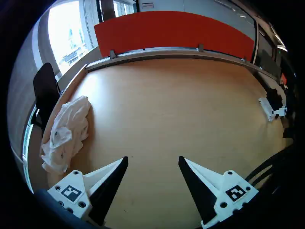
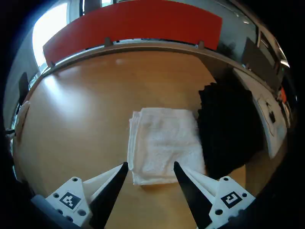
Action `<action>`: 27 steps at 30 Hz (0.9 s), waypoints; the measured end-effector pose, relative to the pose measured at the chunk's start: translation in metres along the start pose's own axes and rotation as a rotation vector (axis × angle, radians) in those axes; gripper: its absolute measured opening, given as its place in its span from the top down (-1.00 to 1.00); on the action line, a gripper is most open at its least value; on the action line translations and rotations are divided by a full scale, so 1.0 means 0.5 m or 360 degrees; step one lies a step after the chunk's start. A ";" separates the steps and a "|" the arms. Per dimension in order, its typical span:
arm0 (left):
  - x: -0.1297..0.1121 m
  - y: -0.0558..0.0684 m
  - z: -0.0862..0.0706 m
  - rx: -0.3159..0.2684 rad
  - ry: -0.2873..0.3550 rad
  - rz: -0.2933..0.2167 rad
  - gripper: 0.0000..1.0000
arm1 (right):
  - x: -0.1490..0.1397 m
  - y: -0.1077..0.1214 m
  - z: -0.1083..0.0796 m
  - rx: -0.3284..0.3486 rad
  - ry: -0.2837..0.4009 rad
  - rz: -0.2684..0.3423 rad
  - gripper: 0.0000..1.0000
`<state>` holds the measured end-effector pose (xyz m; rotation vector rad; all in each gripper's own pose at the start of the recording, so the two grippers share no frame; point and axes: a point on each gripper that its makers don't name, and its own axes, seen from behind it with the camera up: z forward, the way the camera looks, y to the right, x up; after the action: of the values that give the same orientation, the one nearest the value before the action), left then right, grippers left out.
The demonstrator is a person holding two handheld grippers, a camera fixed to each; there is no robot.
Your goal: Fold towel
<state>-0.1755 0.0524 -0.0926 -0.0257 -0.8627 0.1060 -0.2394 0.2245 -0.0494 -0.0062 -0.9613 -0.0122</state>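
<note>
One broad wooden table [image 1: 171,107] takes up most of the room before me, with a long red panel [image 1: 171,30] standing along its far edge. On it, in the right gripper view, a dark black cloth [image 2: 228,129] lies heaped, and just beside that is the white towel [image 2: 166,143], folded into a neat square. A crumpled white cloth [image 1: 68,133] sits at the table's edge in the left gripper view. The left gripper [image 1: 153,158] is over bare wood, jaws apart. The right gripper [image 2: 150,163] has its jaws apart too, with the towel's near edge between them, unclamped.
</note>
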 end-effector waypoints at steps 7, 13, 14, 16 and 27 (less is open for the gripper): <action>0.010 -0.002 0.003 -0.0001 0.0015 0.0006 -0.97 | -0.006 0.007 -0.007 -0.0044 0.0027 0.0053 -0.85; 0.018 -0.009 0.005 0.0014 0.0033 0.0000 -0.97 | 0.007 0.013 -0.017 -0.0093 0.0094 0.0073 -0.85; 0.019 -0.011 0.005 0.0016 0.0037 -0.0003 -0.97 | 0.012 0.015 -0.019 -0.0105 0.0112 0.0081 -0.85; 0.022 -0.014 0.005 0.0022 0.0045 -0.0012 -0.97 | 0.025 0.016 -0.026 -0.0126 0.0164 0.0101 -0.85; 0.072 -0.040 0.002 0.0066 0.0166 -0.0044 -0.97 | 0.111 0.024 -0.089 -0.0257 0.0495 0.0138 -0.85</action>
<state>-0.1512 0.0363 -0.0636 0.0193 -0.7562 0.0958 -0.1708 0.2354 -0.0294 -0.1903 -0.6462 -0.0104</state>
